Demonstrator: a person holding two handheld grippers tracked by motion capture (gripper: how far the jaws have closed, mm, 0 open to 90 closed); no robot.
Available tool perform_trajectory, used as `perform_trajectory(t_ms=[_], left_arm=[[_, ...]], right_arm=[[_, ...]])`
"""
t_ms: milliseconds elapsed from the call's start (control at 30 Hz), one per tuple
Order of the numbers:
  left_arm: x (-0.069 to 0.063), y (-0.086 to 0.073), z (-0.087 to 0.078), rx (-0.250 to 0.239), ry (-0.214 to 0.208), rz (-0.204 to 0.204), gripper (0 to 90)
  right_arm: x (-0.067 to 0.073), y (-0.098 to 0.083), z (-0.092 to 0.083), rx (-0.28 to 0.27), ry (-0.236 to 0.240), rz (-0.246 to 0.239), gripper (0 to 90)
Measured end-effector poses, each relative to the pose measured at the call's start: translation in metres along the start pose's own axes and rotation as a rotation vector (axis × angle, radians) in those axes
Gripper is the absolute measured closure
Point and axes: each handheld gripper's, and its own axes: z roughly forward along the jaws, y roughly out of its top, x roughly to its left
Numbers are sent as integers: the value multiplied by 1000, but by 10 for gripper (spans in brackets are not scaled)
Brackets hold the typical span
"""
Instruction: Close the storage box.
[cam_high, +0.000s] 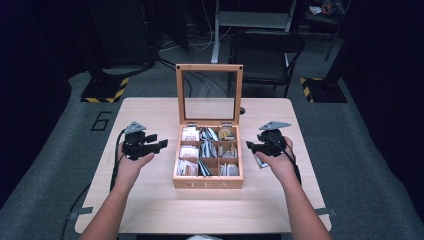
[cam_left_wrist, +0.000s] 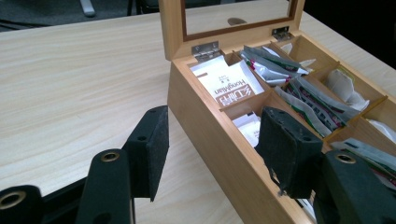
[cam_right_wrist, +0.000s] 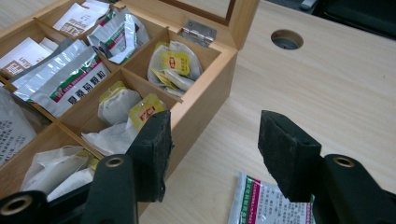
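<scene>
Silver foil tea sachet with green-pink print flat on table under right gripper, jaws released. Light, floppy, slippery: pinch edge. Left gripper released, empty.

centre: square wooden tea box, nine packed compartments, blocks the middle
far side: upright glass-paned wooden lid bars approach over the hinges
left: bare pale wooden tabletop, open passage
right near: silver foil sachet lying flat just beside the box
</scene>
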Motion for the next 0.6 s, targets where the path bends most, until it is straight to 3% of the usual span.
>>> perform_trajectory(t_ms=[33,167,500,600], left_arm=[[0,-1,1,3,0,-2,428],[4,-3,2,-2,26,2,413],[1,-1,-1,-6,11,-28,387],[-1,2,-1,-13,9,-32,356]], right_arm=[[0,9,-2,-5,10,-13,452],[-2,26,-6,-37,60,11,505],[0,54,-6,-41,42,-14,485],[3,70,-12,-45,71,-17,474]])
